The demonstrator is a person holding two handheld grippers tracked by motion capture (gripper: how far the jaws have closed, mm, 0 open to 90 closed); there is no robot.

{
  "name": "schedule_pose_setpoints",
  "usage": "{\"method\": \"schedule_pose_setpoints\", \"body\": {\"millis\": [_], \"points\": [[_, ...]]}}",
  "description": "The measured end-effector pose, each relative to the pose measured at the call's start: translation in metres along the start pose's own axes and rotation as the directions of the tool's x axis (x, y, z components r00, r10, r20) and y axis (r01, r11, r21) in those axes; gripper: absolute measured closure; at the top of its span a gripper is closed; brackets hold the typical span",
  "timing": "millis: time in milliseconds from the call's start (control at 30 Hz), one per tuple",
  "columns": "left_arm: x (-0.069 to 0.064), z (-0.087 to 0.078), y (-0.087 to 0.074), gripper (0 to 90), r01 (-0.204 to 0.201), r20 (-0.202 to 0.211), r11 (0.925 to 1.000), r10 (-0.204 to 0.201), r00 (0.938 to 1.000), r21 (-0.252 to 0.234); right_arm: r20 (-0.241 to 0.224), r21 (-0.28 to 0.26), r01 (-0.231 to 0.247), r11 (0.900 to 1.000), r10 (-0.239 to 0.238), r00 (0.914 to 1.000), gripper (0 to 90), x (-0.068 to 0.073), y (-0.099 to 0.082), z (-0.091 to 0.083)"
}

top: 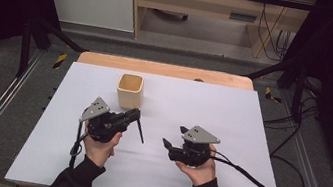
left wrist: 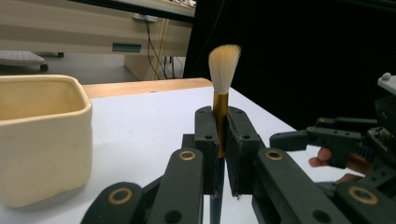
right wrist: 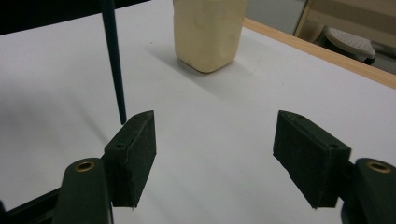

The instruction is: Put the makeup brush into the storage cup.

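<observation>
left claw (left wrist: 219,140): clenched on the brush (left wrist: 223,74), bristles up, handle slanting down toward the surface (top: 232,114)
cup (top: 130,91): just beyond it, way nearer than the right claw (right wrist: 212,156)
right claw: released, nothing in it

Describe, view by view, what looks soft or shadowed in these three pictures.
High view: surroundings dark, white table evenly lit. Left gripper view: the brush bristles slightly soft, background blurred. Right gripper view: the cup casts a faint shadow towards the camera, far room blurred.
</observation>
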State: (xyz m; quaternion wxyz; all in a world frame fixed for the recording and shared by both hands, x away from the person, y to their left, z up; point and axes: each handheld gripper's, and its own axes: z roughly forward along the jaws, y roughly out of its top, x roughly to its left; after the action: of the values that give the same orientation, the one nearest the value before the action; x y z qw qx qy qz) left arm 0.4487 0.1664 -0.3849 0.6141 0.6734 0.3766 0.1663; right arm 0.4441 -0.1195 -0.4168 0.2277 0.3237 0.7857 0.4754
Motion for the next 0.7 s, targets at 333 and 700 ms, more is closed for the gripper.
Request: {"method": "schedule_pose_setpoints", "body": {"millis": [333, 700], "points": [[0.009, -0.011, 0.008, 83.4, -0.034, -0.017, 0.9992, 0.034, 0.9993, 0.019, 0.049, -0.011, -0.041, 0.9991, 0.041, 0.998, 19.2, -0.016, -0.004, -0.014], [0.021, -0.023, 0.023, 83.4, -0.061, -0.049, 0.9976, 0.063, 0.9968, 0.03, 0.11, -0.003, -0.095, 0.9955, 0.094, 0.9894, 11.6, -0.035, -0.012, -0.028]]}}
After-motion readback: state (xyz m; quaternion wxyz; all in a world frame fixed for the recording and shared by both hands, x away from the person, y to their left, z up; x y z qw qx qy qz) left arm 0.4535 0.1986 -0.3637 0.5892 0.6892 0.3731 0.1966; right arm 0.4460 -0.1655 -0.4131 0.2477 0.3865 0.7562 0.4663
